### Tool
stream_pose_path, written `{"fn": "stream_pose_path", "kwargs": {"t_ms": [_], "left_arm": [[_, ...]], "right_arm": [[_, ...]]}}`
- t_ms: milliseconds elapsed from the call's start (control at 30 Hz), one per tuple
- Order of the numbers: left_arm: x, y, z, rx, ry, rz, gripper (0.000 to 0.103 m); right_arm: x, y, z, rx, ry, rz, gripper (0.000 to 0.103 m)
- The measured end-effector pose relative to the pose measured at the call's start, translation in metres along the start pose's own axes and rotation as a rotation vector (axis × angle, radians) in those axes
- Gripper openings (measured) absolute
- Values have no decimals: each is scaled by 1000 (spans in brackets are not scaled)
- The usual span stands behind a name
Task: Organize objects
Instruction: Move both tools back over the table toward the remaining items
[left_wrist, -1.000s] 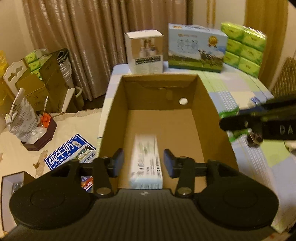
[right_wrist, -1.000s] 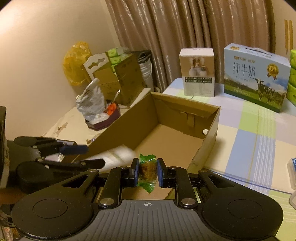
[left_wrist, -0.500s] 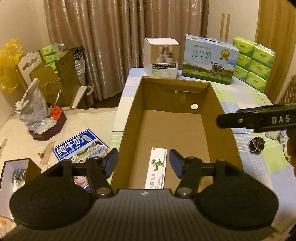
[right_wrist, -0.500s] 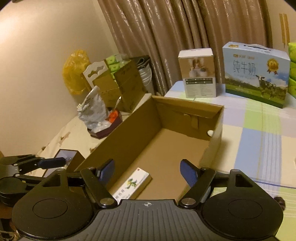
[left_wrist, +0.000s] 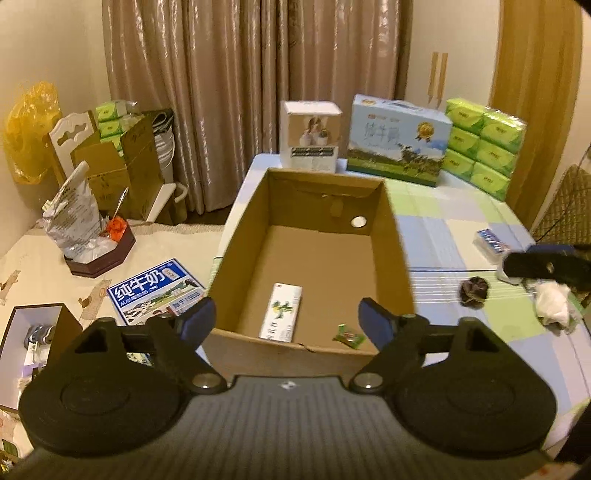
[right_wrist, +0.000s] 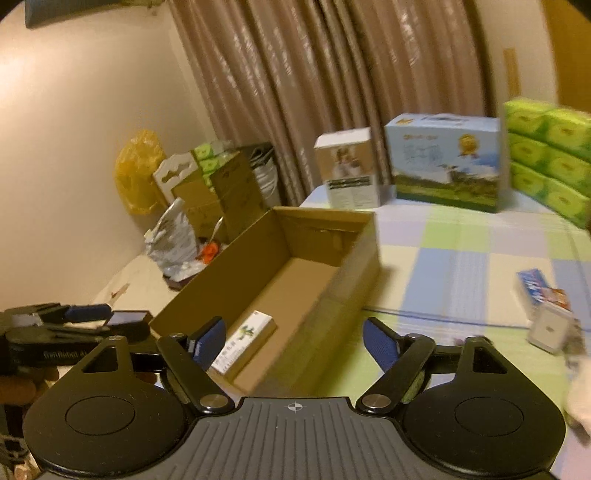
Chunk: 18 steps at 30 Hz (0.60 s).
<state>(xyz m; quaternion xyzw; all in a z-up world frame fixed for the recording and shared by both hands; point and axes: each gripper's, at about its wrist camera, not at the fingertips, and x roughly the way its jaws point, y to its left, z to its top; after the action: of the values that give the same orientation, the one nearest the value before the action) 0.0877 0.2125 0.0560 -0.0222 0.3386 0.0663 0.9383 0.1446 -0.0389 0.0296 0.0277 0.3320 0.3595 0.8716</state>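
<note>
Box (left_wrist: 280, 316), white, flat in carton (left_wrist: 391, 254)

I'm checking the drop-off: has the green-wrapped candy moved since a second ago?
Yes. It has left the right gripper, whose jaws have just been opening with nothing between them, and lies in the cardboard box beside the white carton.

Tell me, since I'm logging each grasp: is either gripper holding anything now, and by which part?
Nothing is held. Both the left gripper and right gripper have just been opening and are empty; the carton and candy lie in the box.
</note>
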Motion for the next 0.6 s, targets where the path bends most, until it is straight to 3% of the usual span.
{"fn": "stream_pose_path", "kwargs": {"t_ms": [100, 300, 600], "left_arm": [[-18, -16, -7, -5, -21, -41, 98], [-42, -64, -21, 16, -30, -100, 102], [-61, -129, -42, 17, -33, -159, 102]], "right_arm": [[-35, -6, -22, 13, -35, -49, 87], [-88, -18, -64, -26, -25, -163, 95], [-157, -65, -101, 71, -10, -332, 101]]}}
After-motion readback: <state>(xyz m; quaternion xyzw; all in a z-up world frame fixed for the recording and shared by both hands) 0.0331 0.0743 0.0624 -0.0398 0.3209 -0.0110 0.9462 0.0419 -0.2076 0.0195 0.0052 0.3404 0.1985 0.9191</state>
